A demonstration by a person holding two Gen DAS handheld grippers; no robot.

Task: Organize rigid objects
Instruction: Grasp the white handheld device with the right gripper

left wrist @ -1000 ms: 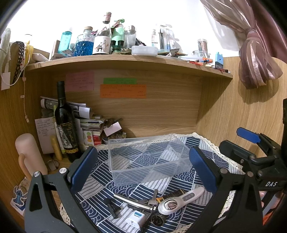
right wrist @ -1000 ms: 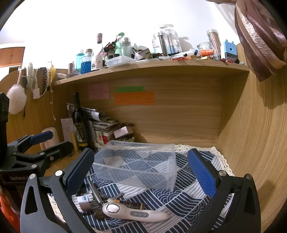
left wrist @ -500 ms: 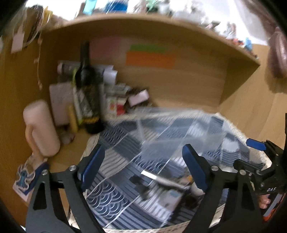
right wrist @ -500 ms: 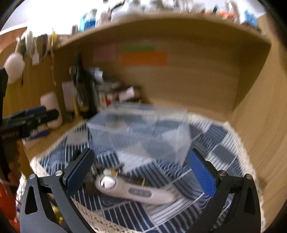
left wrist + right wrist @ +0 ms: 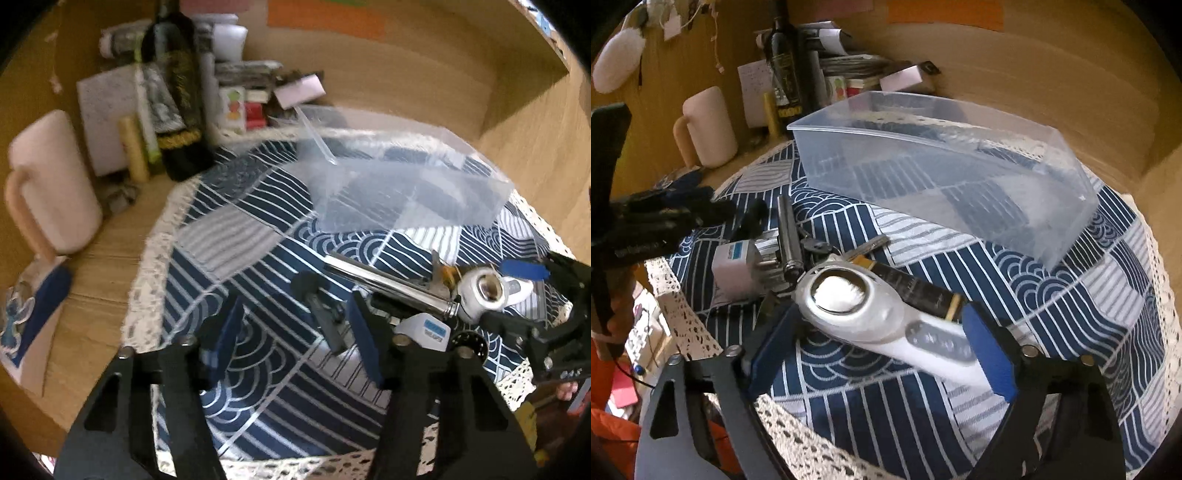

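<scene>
A clear plastic bin (image 5: 942, 173) stands empty on the blue patterned cloth (image 5: 1071, 295); it also shows in the left wrist view (image 5: 399, 184). In front of it lies a pile of small items: a white handheld device with a round lens (image 5: 871, 314), a chrome rod (image 5: 384, 284), a small white box (image 5: 733, 266), a black razor-like tool (image 5: 325, 314) and a dark flat stick (image 5: 916, 291). My right gripper (image 5: 882, 354) is open, its fingers on either side of the white device. My left gripper (image 5: 295, 339) is open, just left of the black tool.
A dark wine bottle (image 5: 181, 92), papers and small boxes (image 5: 243, 107) stand at the back left. A pink mug-like cylinder (image 5: 51, 184) stands on the wooden desk at the left. Wooden walls enclose the back and right.
Both grippers have tilted down and moved forward over the pile. The right fingers now straddle the white device. The left jaws have narrowed.
</scene>
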